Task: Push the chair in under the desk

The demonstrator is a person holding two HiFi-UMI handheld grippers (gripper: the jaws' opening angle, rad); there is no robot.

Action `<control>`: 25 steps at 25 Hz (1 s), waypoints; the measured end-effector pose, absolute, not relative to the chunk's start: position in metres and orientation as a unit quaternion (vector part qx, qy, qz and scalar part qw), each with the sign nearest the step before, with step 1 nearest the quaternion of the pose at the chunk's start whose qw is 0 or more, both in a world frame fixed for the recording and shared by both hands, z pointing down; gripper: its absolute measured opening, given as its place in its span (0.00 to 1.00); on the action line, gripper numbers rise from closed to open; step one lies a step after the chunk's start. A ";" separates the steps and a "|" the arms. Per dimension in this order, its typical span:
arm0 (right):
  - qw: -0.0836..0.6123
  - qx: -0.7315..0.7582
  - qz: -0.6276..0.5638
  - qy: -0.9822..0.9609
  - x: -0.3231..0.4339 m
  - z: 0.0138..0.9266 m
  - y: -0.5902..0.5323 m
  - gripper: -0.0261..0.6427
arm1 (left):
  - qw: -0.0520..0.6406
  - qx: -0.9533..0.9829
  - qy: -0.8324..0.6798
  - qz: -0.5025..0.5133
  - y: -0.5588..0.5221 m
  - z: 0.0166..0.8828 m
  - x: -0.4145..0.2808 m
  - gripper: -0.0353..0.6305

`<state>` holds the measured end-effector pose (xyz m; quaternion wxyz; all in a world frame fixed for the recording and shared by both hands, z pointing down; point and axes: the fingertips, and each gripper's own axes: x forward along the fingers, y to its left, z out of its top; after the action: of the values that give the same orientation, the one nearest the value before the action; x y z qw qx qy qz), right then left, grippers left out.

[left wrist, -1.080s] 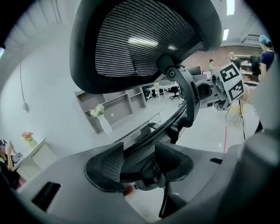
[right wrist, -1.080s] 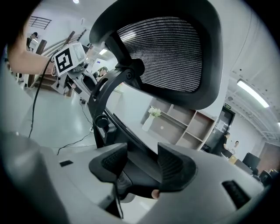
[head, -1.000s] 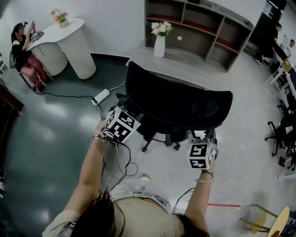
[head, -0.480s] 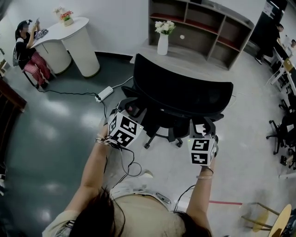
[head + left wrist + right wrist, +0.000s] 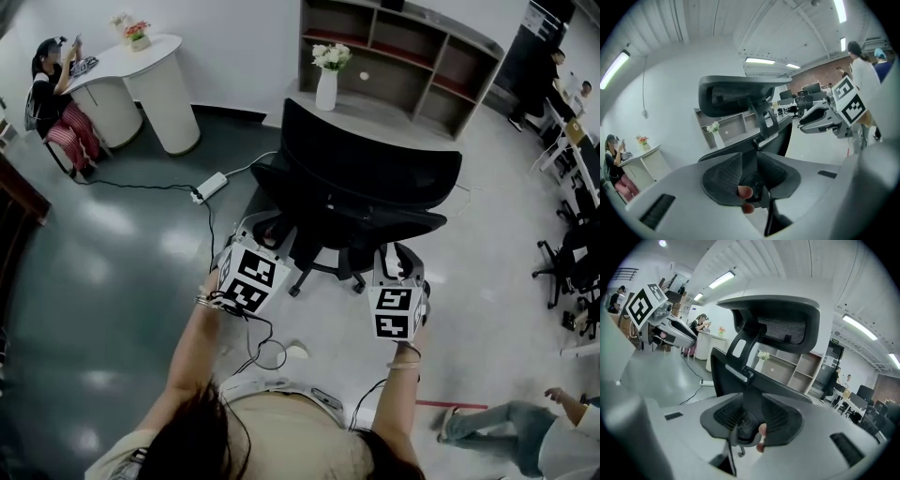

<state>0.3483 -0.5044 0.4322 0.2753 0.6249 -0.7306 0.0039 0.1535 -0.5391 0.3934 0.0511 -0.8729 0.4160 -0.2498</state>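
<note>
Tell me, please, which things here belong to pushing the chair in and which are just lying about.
Job: chair; desk; left gripper and right gripper, jaws just closing, chair back's edges between them.
Lying about: flower vase on the desk; power strip; white round table; shelving.

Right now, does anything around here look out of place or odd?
Yes: the office chair stands out on the open floor, not tucked under the desk, and a power strip with its cable lies loose across the floor left of it.
</note>
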 end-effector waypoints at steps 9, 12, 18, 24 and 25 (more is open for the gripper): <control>0.264 0.636 -0.005 -0.725 0.326 0.432 -0.468 0.22 | 0.045 -0.871 0.432 -0.231 -0.504 0.396 0.134 0.13; 0.258 0.640 -0.003 -0.724 0.317 0.431 -0.454 0.21 | 0.031 -0.871 0.439 -0.219 -0.489 0.399 0.128 0.12; 0.284 0.644 -0.020 -0.710 0.304 0.435 -0.423 0.16 | 0.014 -0.875 0.435 -0.213 -0.455 0.408 0.118 0.10; 0.257 0.645 -0.012 -0.720 0.292 0.428 -0.388 0.16 | -0.012 -0.877 0.440 -0.193 -0.421 0.407 0.106 0.10; 0.251 0.644 -0.010 -0.722 0.291 0.427 -0.382 0.16 | -0.018 -0.877 0.442 -0.187 -0.415 0.408 0.104 0.10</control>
<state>0.2907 -0.3825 0.4274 0.2506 0.6445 -0.7223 -0.0103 0.1038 -0.4153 0.4077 -0.0180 -0.8770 0.4422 -0.1872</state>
